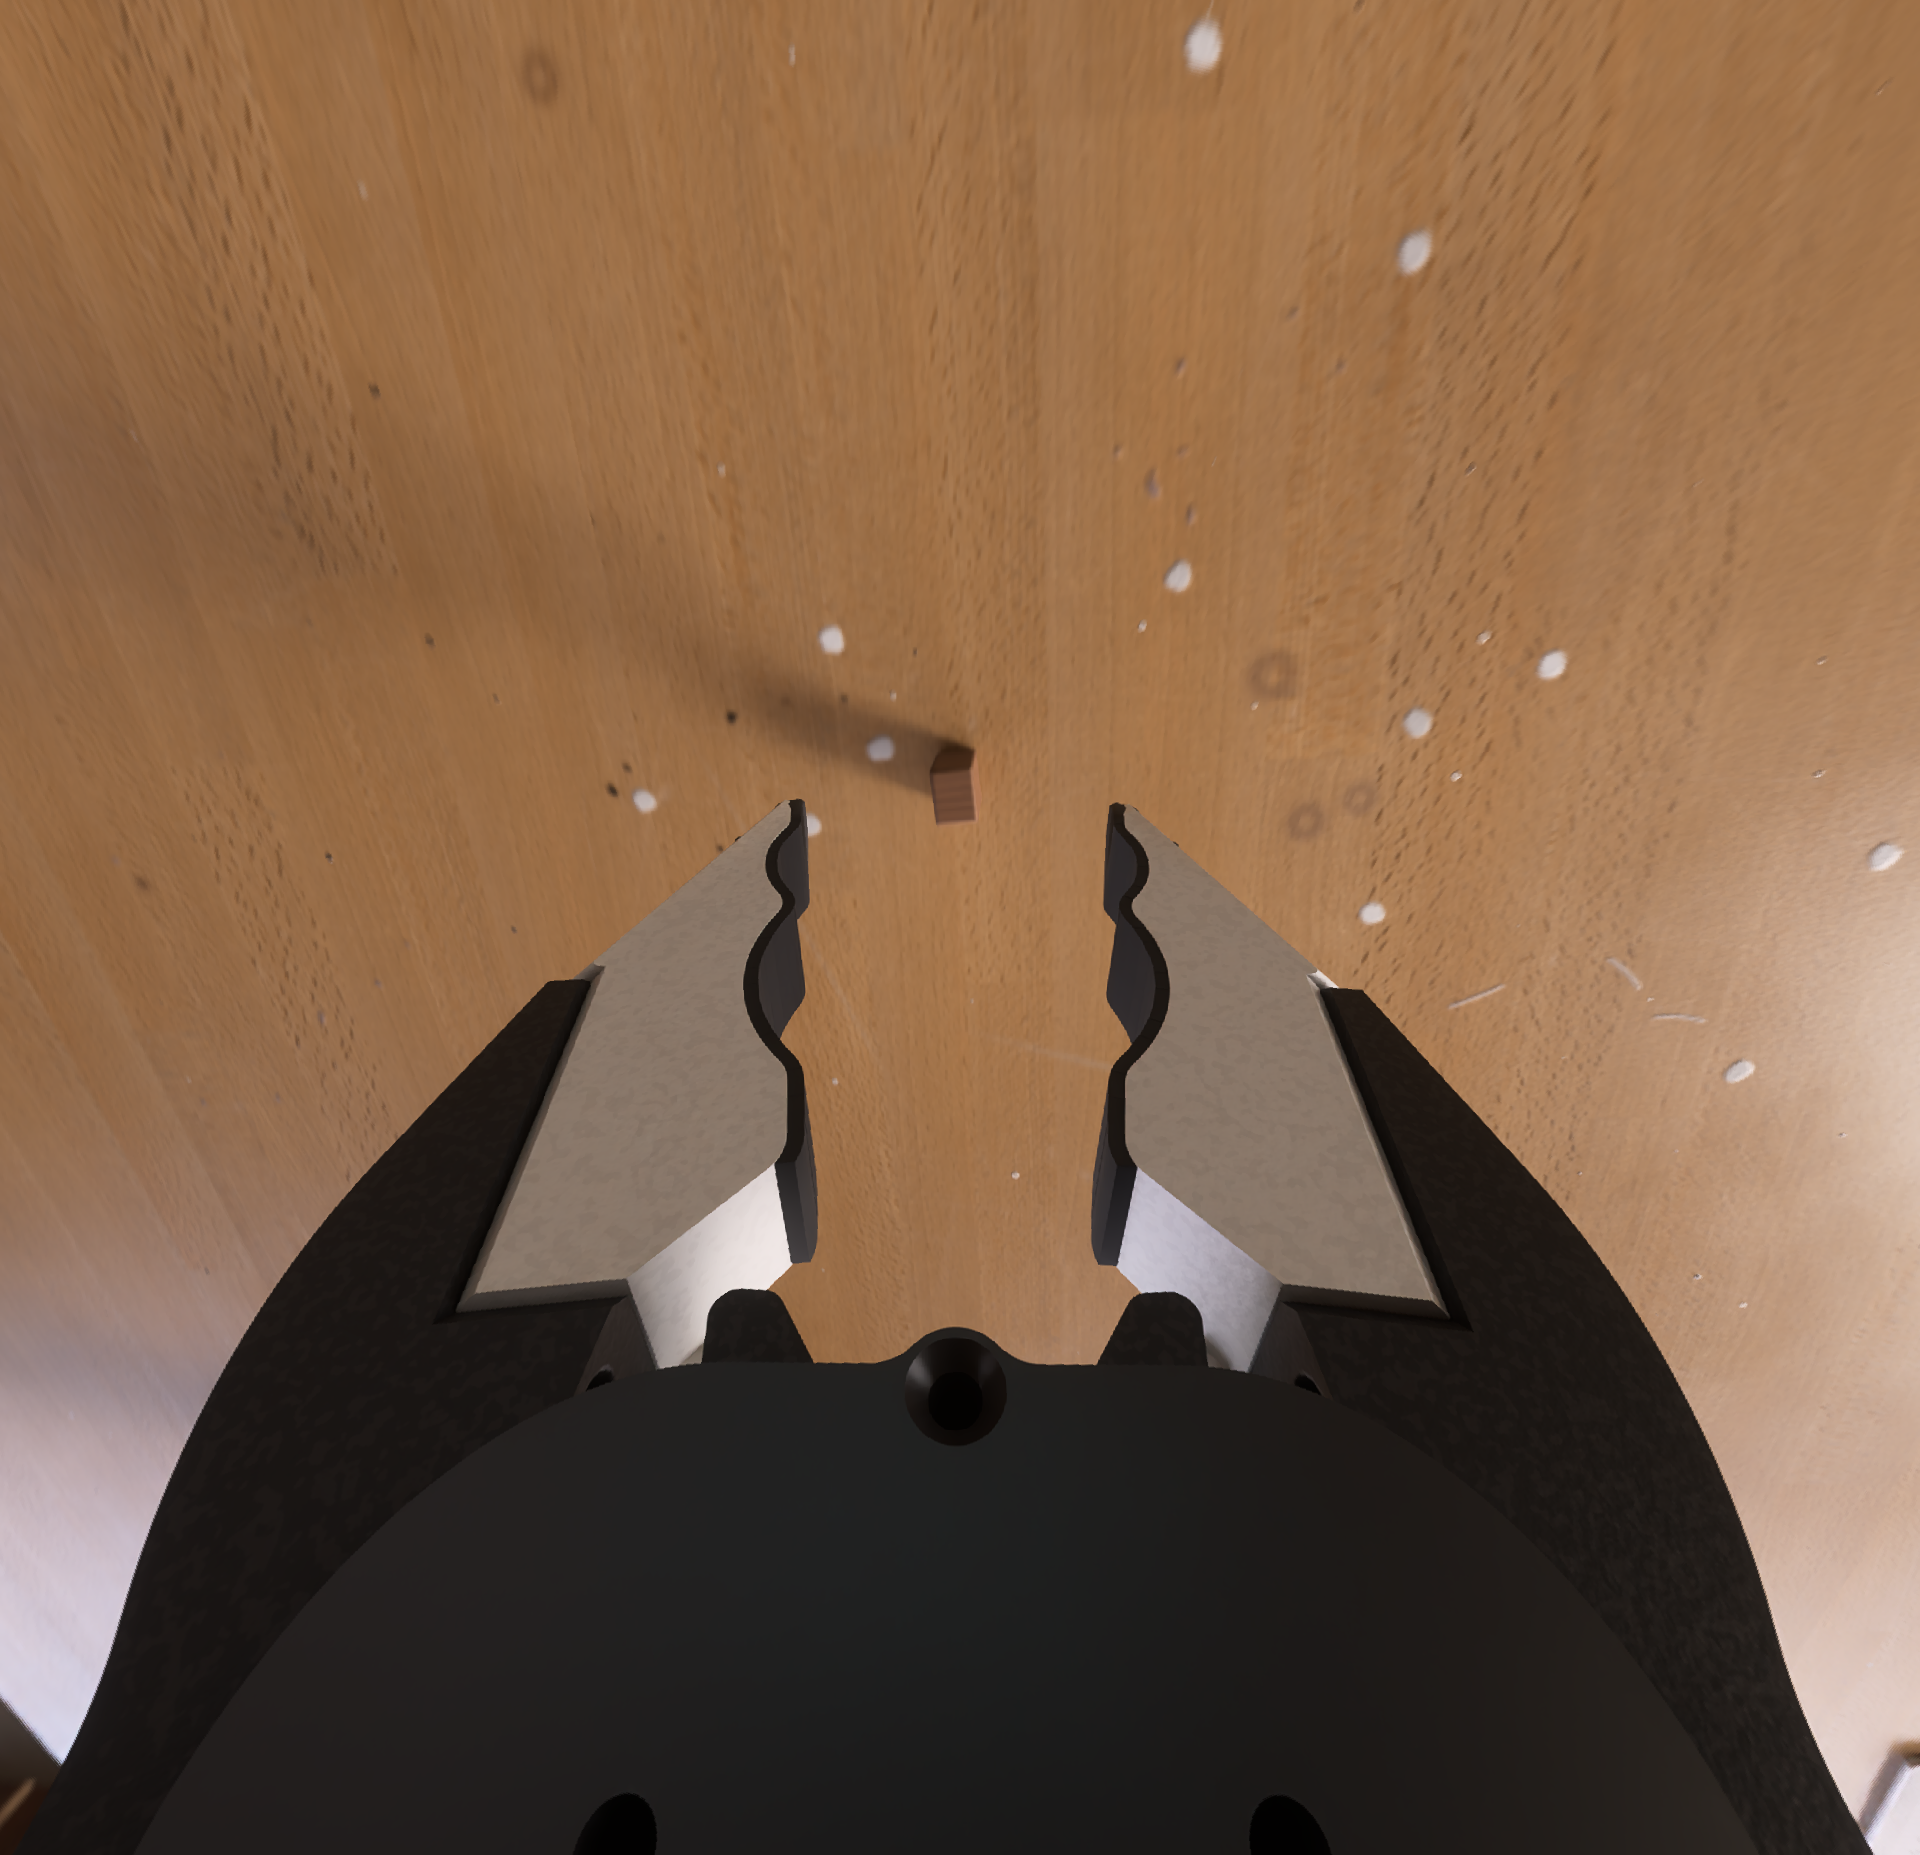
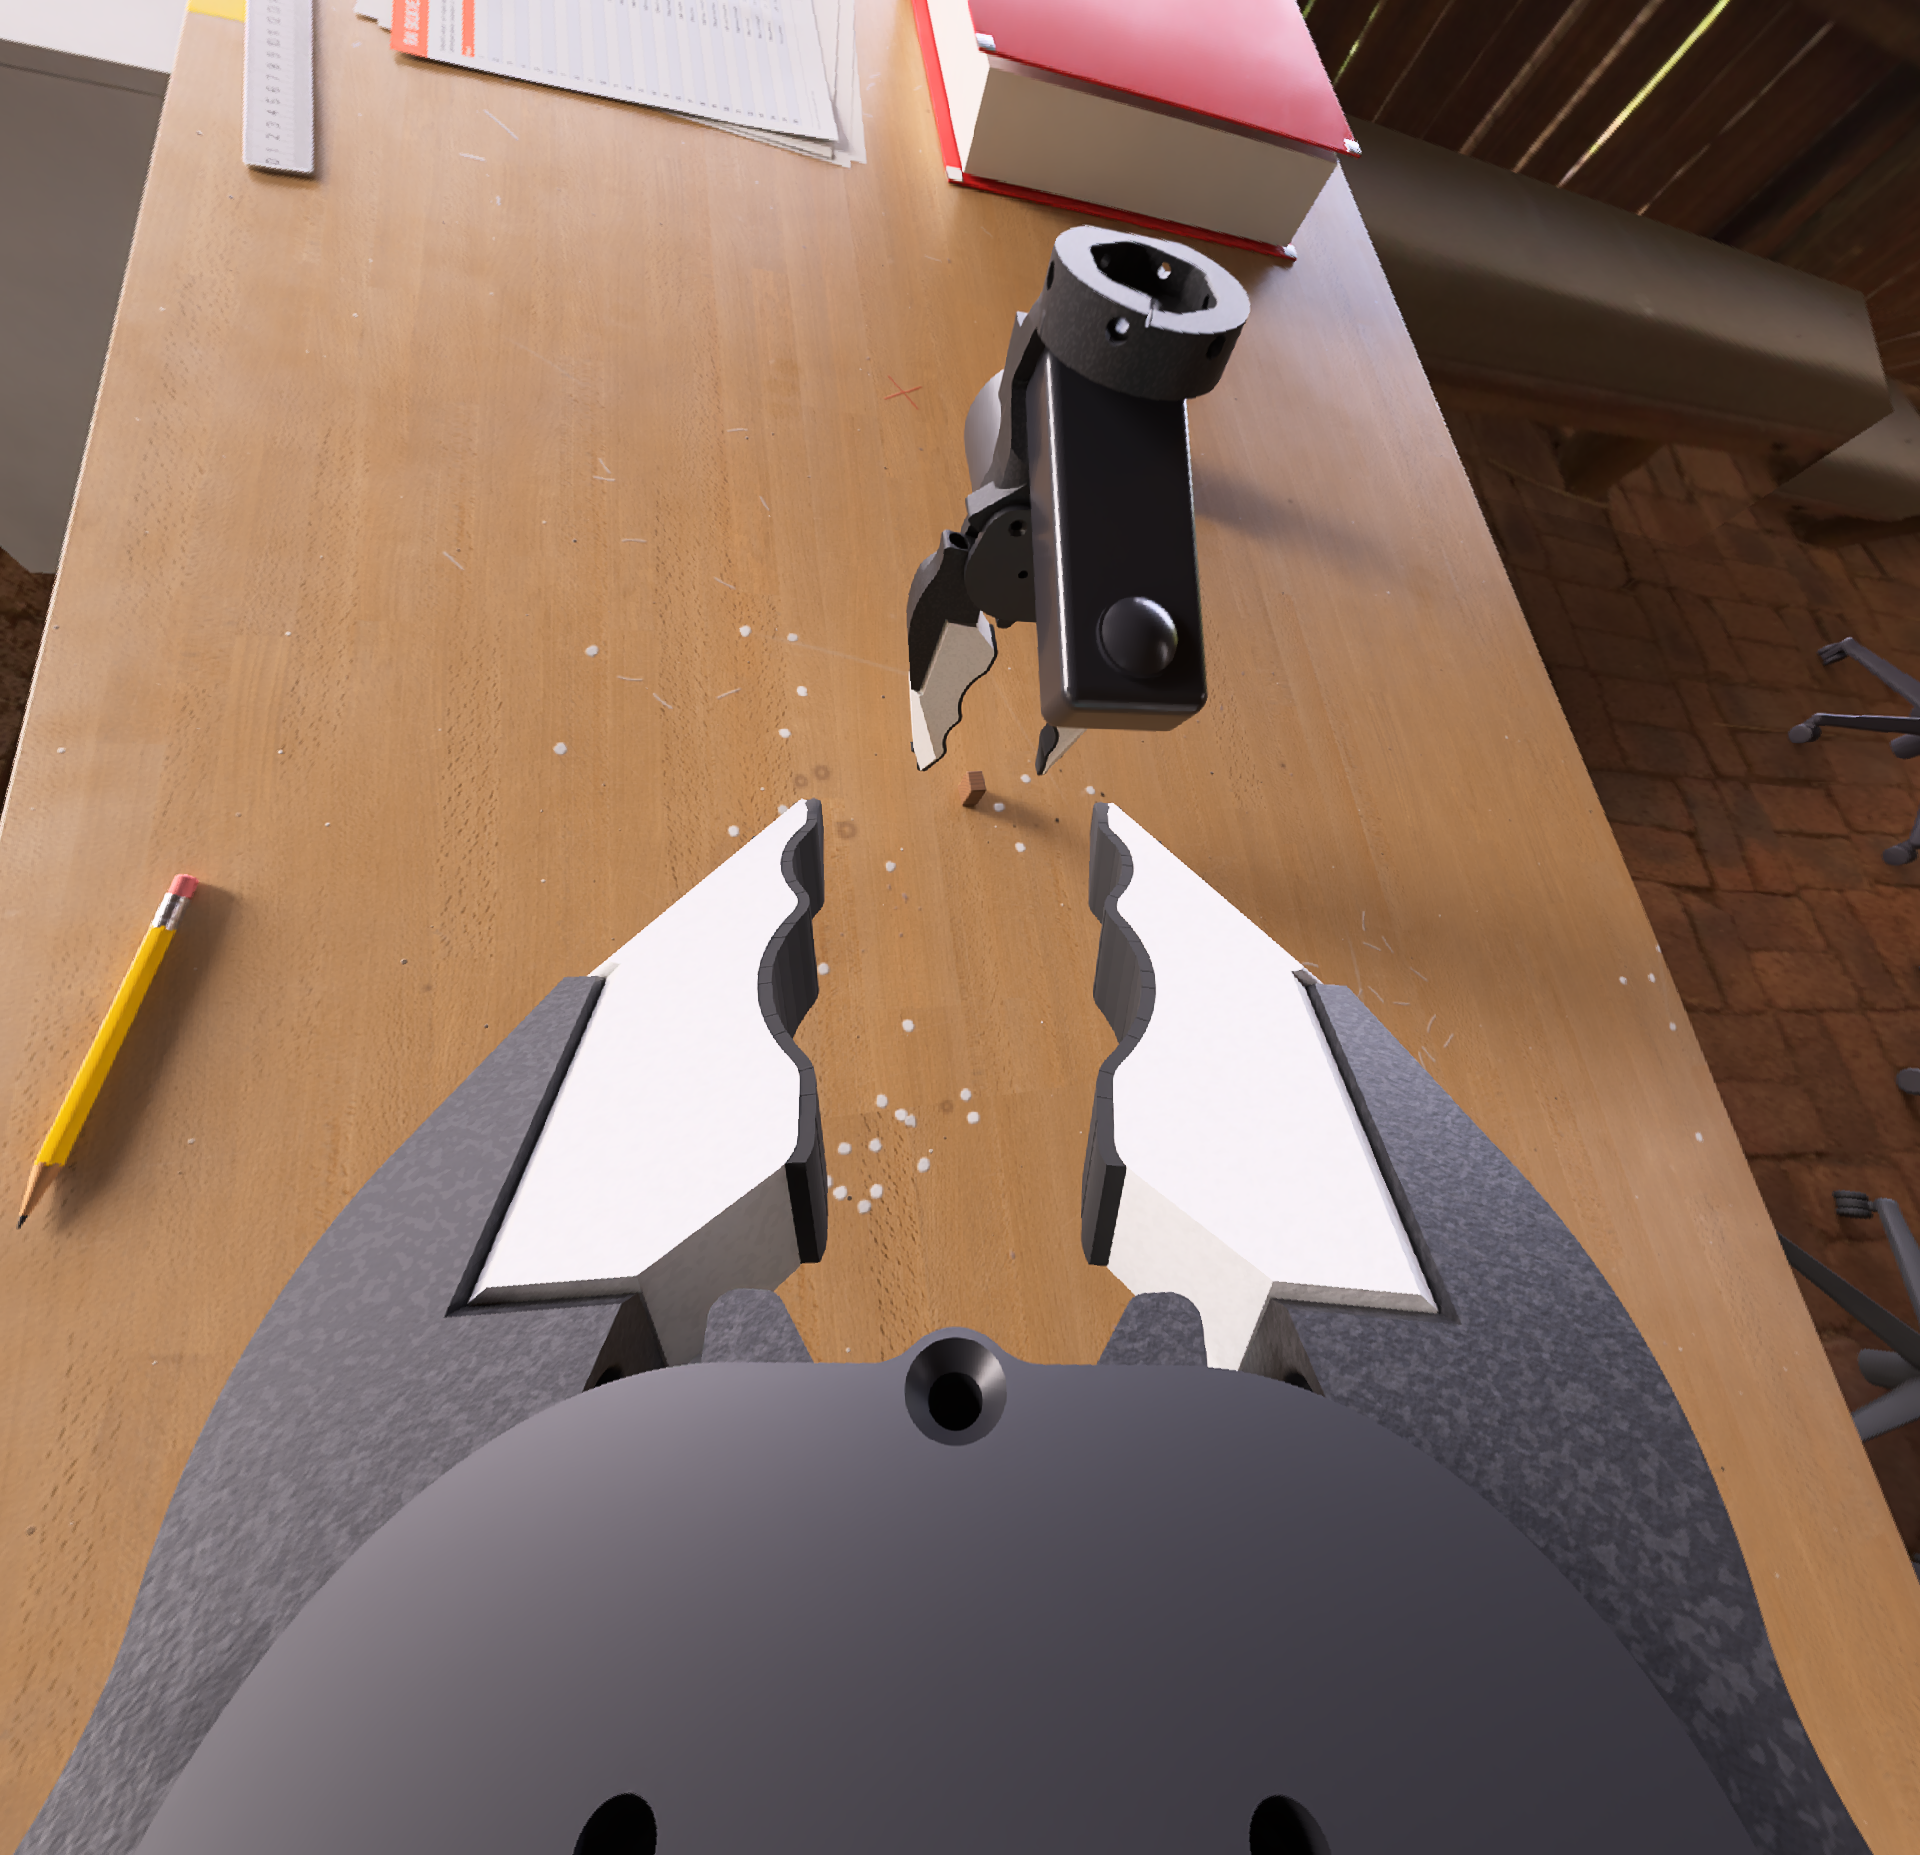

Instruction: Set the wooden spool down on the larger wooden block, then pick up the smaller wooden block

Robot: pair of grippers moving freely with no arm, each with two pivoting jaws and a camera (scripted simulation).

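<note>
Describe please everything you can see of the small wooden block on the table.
The small wooden block is a tiny reddish-brown piece with flat faces and fine grain lines on its near side. It stands alone on the paint-speckled wooden table, casting a shadow to its left in the left wrist view. Nothing grips it: the left gripper hangs open just above it, fingertips to either side, not touching. In the right wrist view it looks much smaller.

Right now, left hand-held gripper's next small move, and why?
Probably ease the left hand-held gripper down to straddle the small wooden block. Its jaws are open and empty, and the block sits on the table just past the fingertips, roughly centred between them.
</note>
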